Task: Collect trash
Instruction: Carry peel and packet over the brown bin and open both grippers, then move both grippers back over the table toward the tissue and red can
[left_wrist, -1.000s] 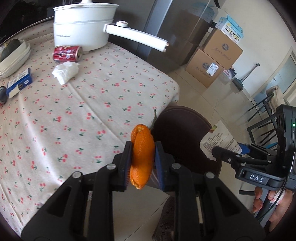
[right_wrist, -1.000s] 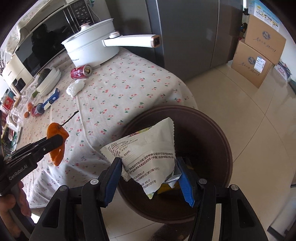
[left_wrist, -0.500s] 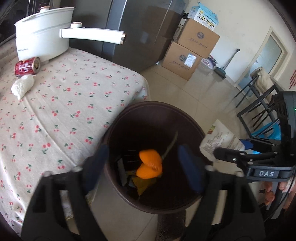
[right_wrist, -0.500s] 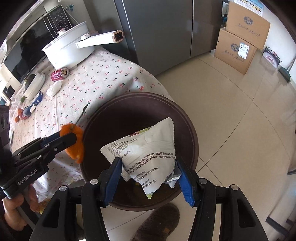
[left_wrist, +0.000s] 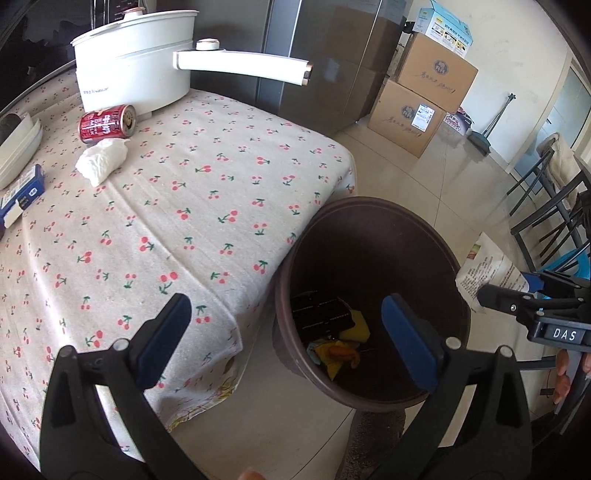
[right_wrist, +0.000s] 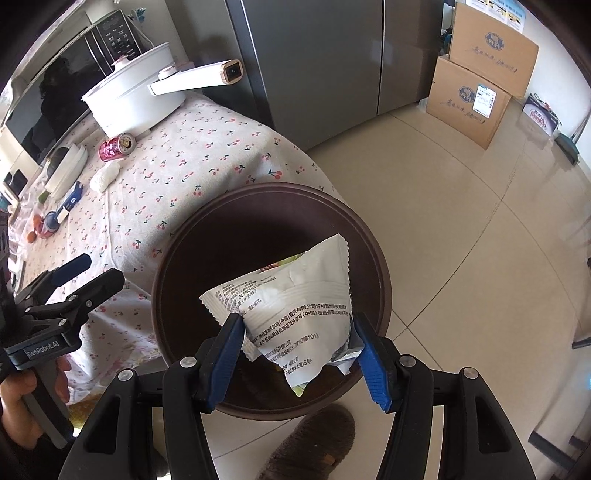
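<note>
Cherry-print tablecloth (left_wrist: 192, 206), dark brown bin (left_wrist: 369, 221), red can (left_wrist: 107, 123)

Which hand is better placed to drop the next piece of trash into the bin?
Right. The right tool grips the white wrapper directly above the brown bin, so it likely only needs to open. The left tool is open and empty, its jaws having just opened.

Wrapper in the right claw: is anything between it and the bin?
Nothing visible. The wrapper, clamped in the right claw, hangs directly over the open bin, which holds only loose trash at the bottom. The left claw stands open beside the rim, not across it.
</note>
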